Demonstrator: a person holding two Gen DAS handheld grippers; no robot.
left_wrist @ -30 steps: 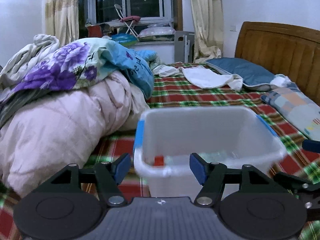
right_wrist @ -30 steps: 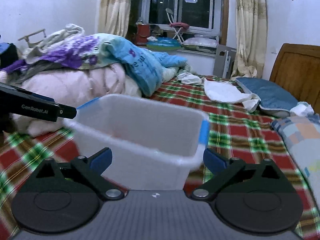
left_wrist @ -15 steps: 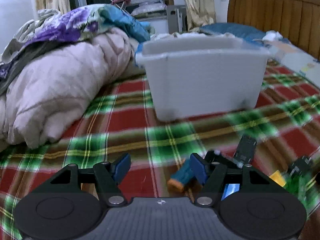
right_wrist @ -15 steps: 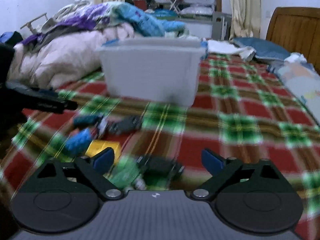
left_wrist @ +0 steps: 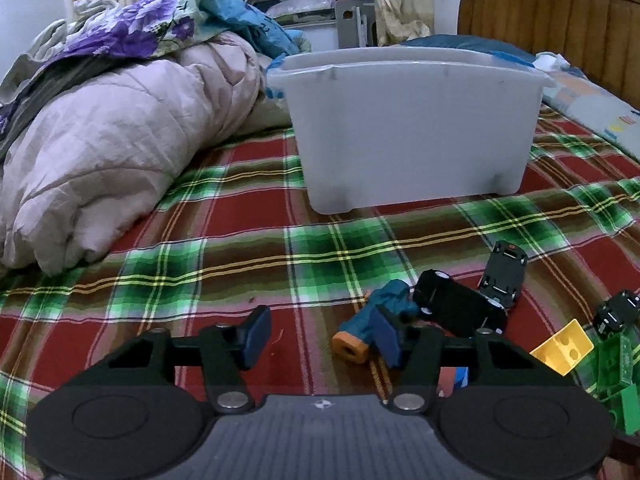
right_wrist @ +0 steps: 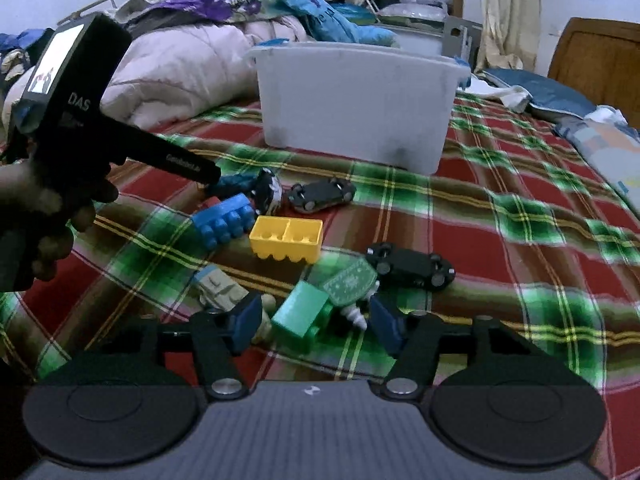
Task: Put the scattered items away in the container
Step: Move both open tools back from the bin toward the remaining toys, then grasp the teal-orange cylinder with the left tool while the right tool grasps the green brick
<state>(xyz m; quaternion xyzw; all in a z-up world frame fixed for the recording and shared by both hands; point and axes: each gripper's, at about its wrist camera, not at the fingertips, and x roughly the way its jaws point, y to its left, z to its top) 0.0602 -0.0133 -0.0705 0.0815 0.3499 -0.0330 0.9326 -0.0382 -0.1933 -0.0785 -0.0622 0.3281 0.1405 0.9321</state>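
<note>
Container: white plastic bin (right_wrist: 352,100) stands on the plaid bed (right_wrist: 520,208), far side of the toys; its inside is hidden
Left to tidy: blue brick (right_wrist: 224,220), yellow brick (right_wrist: 286,238), green block (right_wrist: 300,316), black cars (right_wrist: 412,266) (right_wrist: 322,194), teal toy (left_wrist: 372,320) all lie on the bed
Left tongs (left_wrist: 320,336): apart, empty, low over the bed just left of the teal toy
Right tongs (right_wrist: 314,322): apart, empty, green block between the fingers
Progress: judged well short; no toy is being carried

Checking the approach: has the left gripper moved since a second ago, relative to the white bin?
Yes. The left gripper has backed away and dropped: the white bin, previously right at its fingertips, now stands farther off across the plaid bedspread.
</note>
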